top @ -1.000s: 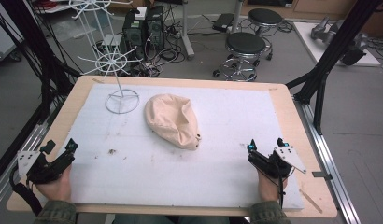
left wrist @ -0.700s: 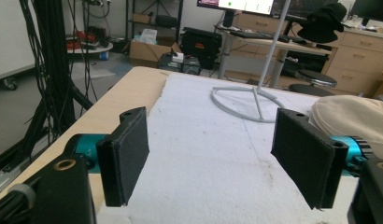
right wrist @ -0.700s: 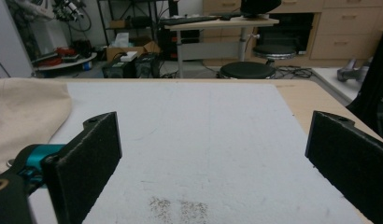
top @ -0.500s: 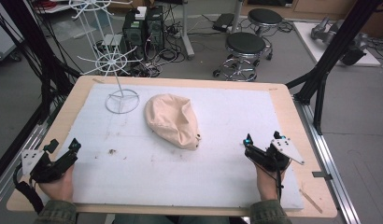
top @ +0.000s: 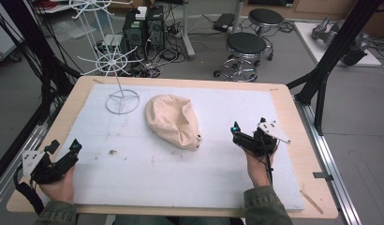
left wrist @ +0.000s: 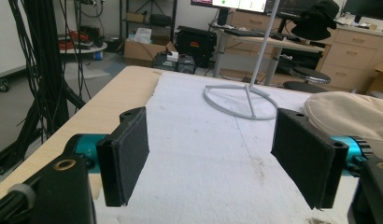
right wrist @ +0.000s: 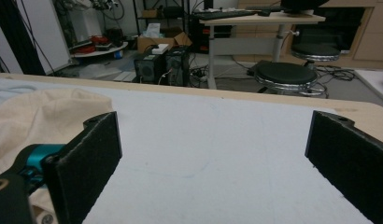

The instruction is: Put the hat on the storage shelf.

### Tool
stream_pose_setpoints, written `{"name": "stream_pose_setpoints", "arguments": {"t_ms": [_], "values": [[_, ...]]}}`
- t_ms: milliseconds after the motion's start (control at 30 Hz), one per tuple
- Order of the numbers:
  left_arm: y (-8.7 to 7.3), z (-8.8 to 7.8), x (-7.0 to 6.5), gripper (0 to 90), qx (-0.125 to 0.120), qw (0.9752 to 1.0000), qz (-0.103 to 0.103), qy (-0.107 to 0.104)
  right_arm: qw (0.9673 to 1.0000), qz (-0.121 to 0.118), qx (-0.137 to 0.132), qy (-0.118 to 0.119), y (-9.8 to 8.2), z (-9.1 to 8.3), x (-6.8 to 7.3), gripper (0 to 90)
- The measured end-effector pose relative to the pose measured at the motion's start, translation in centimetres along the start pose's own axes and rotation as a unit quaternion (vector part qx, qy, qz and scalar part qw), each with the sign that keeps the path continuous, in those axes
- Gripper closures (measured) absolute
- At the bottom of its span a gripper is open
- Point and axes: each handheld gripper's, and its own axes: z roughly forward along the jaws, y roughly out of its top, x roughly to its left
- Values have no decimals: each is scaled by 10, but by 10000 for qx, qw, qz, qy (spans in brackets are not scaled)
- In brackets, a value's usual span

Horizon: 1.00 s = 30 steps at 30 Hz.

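A beige cloth hat lies crumpled and dome-up on the white mat, a small dark button at its near edge. It sits just left of the right gripper's spread jaws, apart from them, and well to the right of the left gripper's jaws.

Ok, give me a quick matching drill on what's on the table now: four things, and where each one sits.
Things:
1. hat
2. wire stand
3. left gripper
4. right gripper

Places:
A. far left of the pad
B. near left corner, jaws open
C. middle of the pad
D. right of the hat, jaws open

Pairs: 1-C, 2-A, 3-B, 4-D
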Motion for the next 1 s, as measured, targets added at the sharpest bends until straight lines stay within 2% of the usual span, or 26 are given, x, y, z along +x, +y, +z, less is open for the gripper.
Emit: {"name": "stream_pose_setpoints", "arguments": {"t_ms": [267,500,633,800,1000], "values": [[0,1,-1,273,-5,10000,3,-23,9999,20,37,122,22,19,2,28],[0,0,0,274,4,10000,12,-15,9997,63,156,181,29,28,1,28],[0,0,0,273,4,10000,-2,-35,9995,-32,212,220,33,34,3,28],[0,0,0,272,-8,10000,-22,-60,9988,-39,368,308,39,41,9,32],[0,0,0,272,-3,10000,-38,-70,9984,-166,394,373,46,53,18,39]]}}
